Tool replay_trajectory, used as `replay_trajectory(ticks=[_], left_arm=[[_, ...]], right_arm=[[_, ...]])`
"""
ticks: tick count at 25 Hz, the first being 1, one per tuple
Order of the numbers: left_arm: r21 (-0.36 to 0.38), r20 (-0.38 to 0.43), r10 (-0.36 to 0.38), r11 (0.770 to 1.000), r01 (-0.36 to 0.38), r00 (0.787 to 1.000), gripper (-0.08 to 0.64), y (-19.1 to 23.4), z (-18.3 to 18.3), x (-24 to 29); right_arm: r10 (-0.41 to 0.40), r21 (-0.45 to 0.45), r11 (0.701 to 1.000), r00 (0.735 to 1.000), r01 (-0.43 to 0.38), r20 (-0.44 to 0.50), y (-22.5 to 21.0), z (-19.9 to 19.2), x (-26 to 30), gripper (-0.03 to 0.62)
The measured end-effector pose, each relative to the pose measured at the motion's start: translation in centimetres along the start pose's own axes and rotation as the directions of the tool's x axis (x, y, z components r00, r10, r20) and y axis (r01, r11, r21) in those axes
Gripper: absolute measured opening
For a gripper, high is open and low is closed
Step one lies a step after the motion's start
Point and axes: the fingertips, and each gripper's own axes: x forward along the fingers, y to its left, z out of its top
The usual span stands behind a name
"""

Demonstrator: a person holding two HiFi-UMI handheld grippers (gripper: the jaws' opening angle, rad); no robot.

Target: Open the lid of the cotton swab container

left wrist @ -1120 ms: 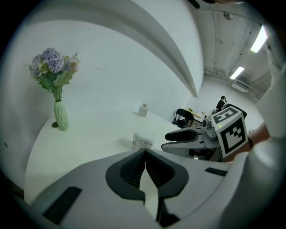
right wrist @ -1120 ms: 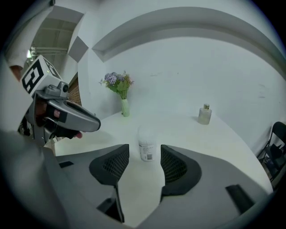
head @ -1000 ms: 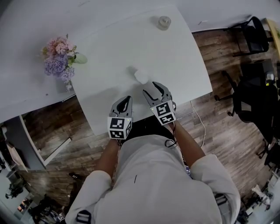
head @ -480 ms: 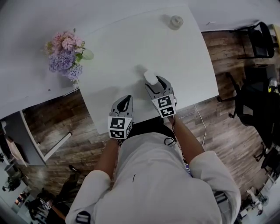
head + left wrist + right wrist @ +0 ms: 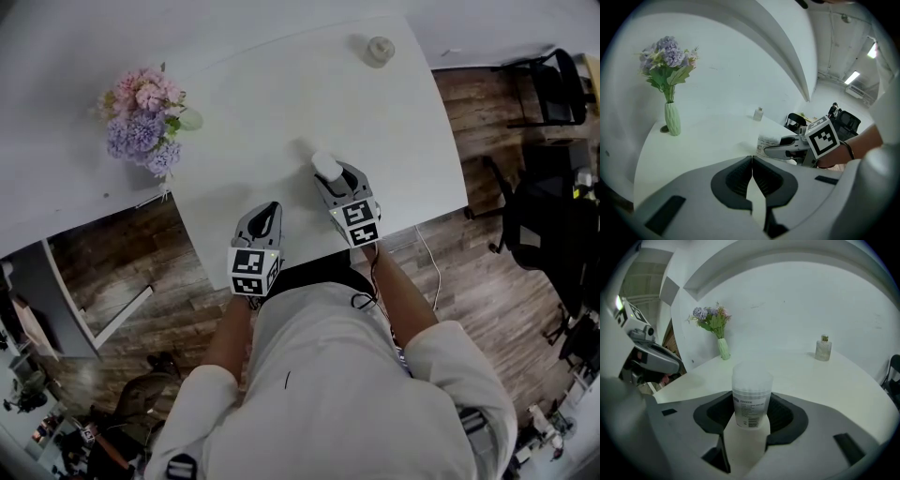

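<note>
Translucent plastic, the cotton swab container (image 5: 750, 399) stands upright on the counter (image 5: 806, 376) between the right gripper's (image 5: 751, 418) jaws, which have just been closing and now press its labelled body. Likely light, slick, squeezable: grip low, leaving the lid (image 5: 752, 375) free. The left gripper (image 5: 752, 164) is closed tight, empty.

A white table (image 5: 281, 112) stands against a white wall (image 5: 811, 301) over dark wood-plank floor (image 5: 141, 272), bearing a vase of pink and purple flowers (image 5: 141, 131) and a small bottle (image 5: 379, 49), with black chairs (image 5: 553, 75) off to one side.
</note>
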Motion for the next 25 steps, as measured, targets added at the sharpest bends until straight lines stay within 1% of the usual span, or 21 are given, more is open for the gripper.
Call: replay_trajectory(ticks=[3,6,8,10,11,13,15,17,20,22,24,25], left_arm=[[0.041,0.02,-0.032,0.999,0.031,0.999,0.019,-0.3,1.6,0.1],[0.099,0.039,-0.081,0.992,0.077,0.996,0.02,-1.2,3.8,0.1],[0.183,0.04,-0.121,0.977,0.112,0.992,0.02,-2.1,5.5,0.0],[0.293,0.036,-0.153,0.946,0.136,0.988,0.02,-3.1,7.4,-0.2],[0.346,0.032,-0.175,0.926,0.154,0.984,0.02,-3.8,8.2,-0.3],[0.44,0.014,-0.236,0.874,0.206,0.972,0.02,-5.3,9.7,-0.5],[0.517,-0.019,-0.298,0.814,0.264,0.955,0.02,-7.0,10.8,-0.6],[0.576,-0.059,-0.346,0.754,0.315,0.936,0.02,-8.5,11.4,-0.6],[0.649,-0.113,-0.404,0.661,0.376,0.908,0.02,-10.4,12.6,-1.2],[0.679,-0.151,-0.441,0.604,0.417,0.885,0.02,-11.5,13.3,-1.9],[0.695,-0.192,-0.47,0.555,0.458,0.862,0.02,-12.4,13.8,-2.3],[0.698,-0.213,-0.479,0.535,0.475,0.852,0.02,-12.7,14.0,-2.5]], right_arm=[[0.086,0.009,0.996,0.996,-0.086,0.022,0.1,1.3,-1.3,0.204],[0.181,-0.02,0.983,0.983,-0.18,0.032,0.5,2.9,-3.5,0.203],[0.254,-0.058,0.966,0.967,-0.253,0.021,0.9,3.9,-5.3,0.202],[0.309,-0.12,0.943,0.951,-0.309,-0.014,1.2,4.5,-7.0,0.202],[0.332,-0.152,0.931,0.943,-0.333,-0.031,1.2,4.7,-7.9,0.202],[0.379,-0.193,0.905,0.925,-0.378,-0.036,1.4,5.6,-9.3,0.202],[0.416,-0.212,0.884,0.908,-0.415,-0.043,1.3,6.6,-10.7,0.202],[0.435,-0.231,0.87,0.898,-0.436,-0.057,1.0,7.1,-11.8,0.203],[0.44,-0.259,0.858,0.895,-0.444,-0.077,0.3,7.2,-12.9,0.202],[0.436,-0.27,0.855,0.896,-0.442,-0.087,0.0,7.4,-13.7,0.202],[0.433,-0.28,0.853,0.897,-0.44,-0.091,-0.1,7.5,-14.3,0.202],[0.433,-0.286,0.852,0.897,-0.439,-0.089,-0.1,7.6,-14.6,0.202]])
